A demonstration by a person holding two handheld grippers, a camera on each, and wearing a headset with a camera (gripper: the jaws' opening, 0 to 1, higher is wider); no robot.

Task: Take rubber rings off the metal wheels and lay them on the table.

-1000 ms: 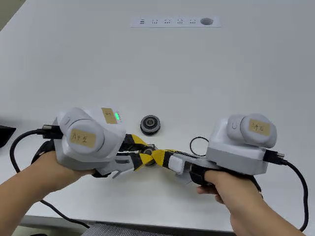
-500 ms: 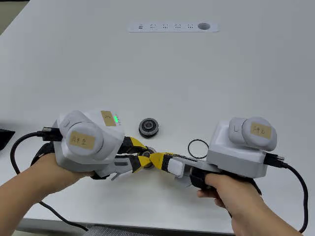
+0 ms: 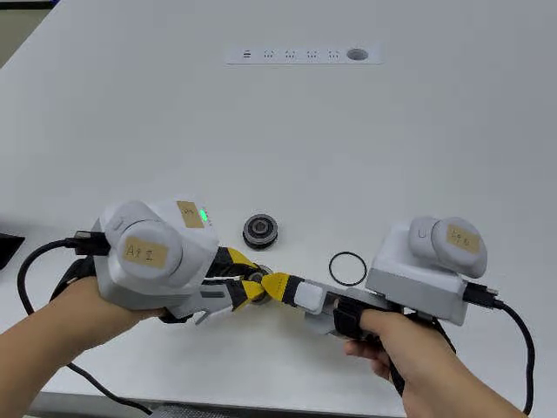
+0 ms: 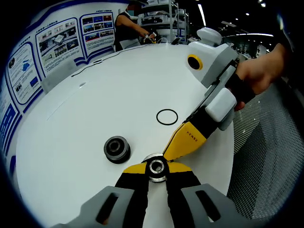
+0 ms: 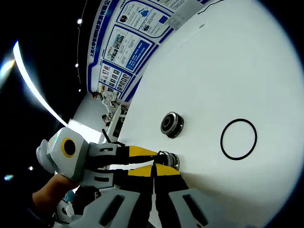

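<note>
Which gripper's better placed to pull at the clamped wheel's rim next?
Right, probably: the left gripper is shut on the metal wheel, steadying it, while the right gripper has its closed tips at that wheel's rim.

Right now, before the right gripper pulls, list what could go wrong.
1. The held wheel is pinched only at the tips of the left gripper. A pull from the right gripper could twist it loose.
2. The work sits near the edge of the table, so a dropped wheel might roll off.
3. A ring that comes free suddenly could spring away, perhaps knocking the loose ring or the second wheel.
</note>
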